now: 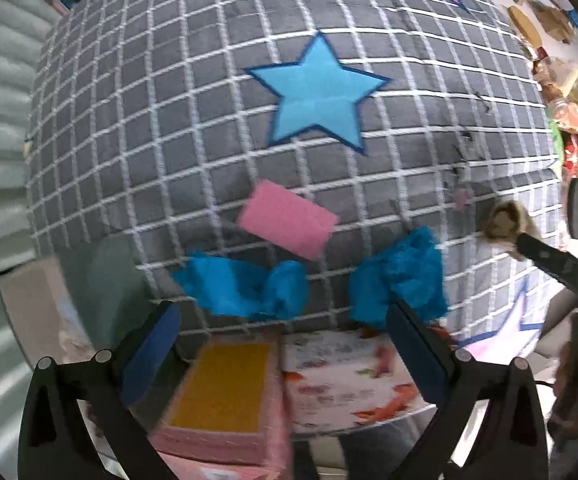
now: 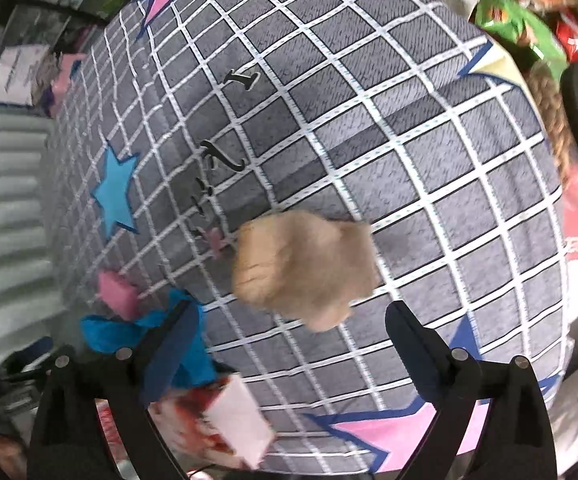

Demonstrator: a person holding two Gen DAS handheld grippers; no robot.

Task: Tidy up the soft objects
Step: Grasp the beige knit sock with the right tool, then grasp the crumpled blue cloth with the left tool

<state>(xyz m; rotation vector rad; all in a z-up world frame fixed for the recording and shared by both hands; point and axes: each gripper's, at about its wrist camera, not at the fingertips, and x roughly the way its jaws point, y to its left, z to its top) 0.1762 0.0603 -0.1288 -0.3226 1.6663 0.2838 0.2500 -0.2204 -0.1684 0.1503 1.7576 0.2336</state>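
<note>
Left wrist view: your left gripper [image 1: 285, 320] hangs with jaws wide, nothing between them. Just ahead, two crumpled blue cloths [image 1: 249, 288] [image 1: 401, 280] lie near the near edge of the grey checked bed cover [image 1: 169, 120], apart from each other. A pink sponge [image 1: 287, 218] sits just beyond them, toward the blue star print [image 1: 317, 96]. Below the cover's edge you see a pink box with a yellow top [image 1: 225, 392] beside a floral printed box [image 1: 349, 376]; whether either is the destination, cannot tell. The other gripper's finger shows at the right with a beige plush bit [image 1: 503, 222] at its tip.

Right wrist view: your right gripper [image 2: 289, 320] is also spread wide, holding nothing. The beige plush toy [image 2: 305, 268] lies on the cover just ahead of the fingertips, blurred. Blue cloth [image 2: 129, 328] and pink sponge [image 2: 115, 292] sit off toward the left edge.

Progress judgement: early. Four soft items loose on the cover, none visibly sorted or boxed.
</note>
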